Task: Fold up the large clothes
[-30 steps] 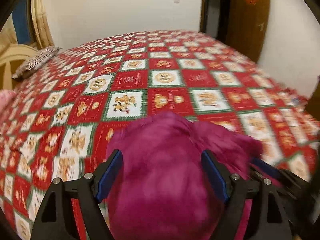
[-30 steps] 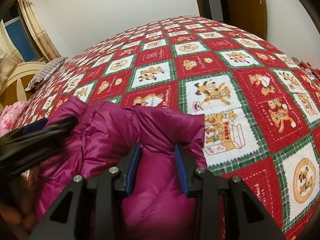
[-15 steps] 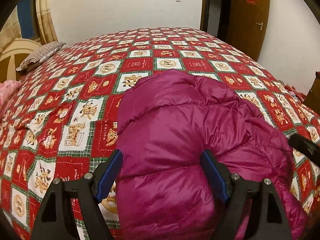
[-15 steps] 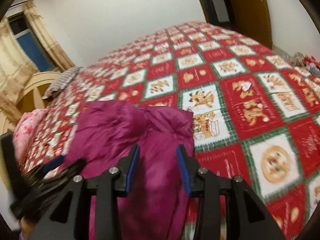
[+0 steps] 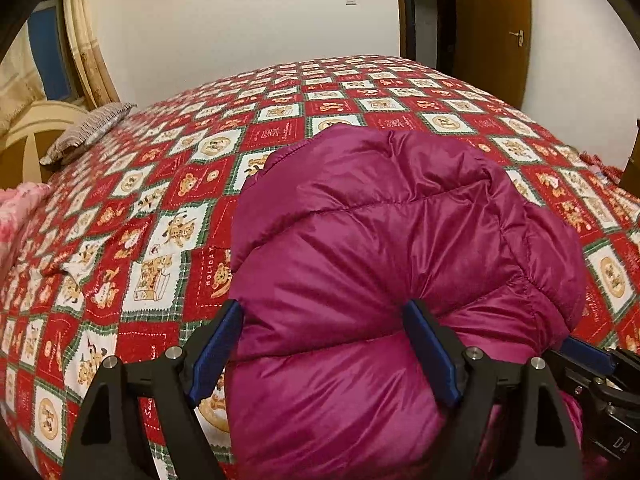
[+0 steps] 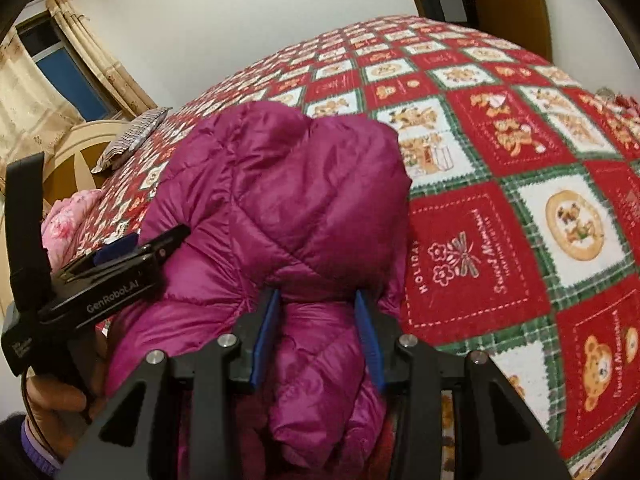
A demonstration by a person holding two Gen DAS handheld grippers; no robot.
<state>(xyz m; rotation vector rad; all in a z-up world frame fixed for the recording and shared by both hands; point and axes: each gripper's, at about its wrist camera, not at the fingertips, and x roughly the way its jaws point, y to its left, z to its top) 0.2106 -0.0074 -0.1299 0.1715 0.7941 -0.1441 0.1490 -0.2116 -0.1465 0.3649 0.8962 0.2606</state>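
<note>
A magenta puffer jacket (image 5: pixel 380 240) lies bunched on the bed's red teddy-bear quilt (image 5: pixel 160 208). My left gripper (image 5: pixel 324 312) spans a wide, thick fold at the jacket's near end. Its blue pads dent the padding, and the jaws are opening slightly. My right gripper (image 6: pixel 317 298) is shut on a narrower bunch of the jacket (image 6: pixel 288 184), which puckers between its pads. In the right wrist view a hand (image 6: pixel 56 408) holds the left gripper (image 6: pixel 120 252) against the jacket's left side. The right gripper's finger (image 5: pixel 588 356) shows low right in the left wrist view.
A striped pillow (image 5: pixel 88 132) and a pink cloth (image 5: pixel 16 216) lie at the bed's left end by a cream headboard (image 5: pixel 24 136). A brown door (image 5: pixel 496 32) stands behind the bed. The quilt (image 6: pixel 500 240) stretches right of the jacket.
The jacket went from a blurred lump close to the left camera to a spread shape reaching further over the quilt. The right view swung, bringing the left gripper and hand into sight.
</note>
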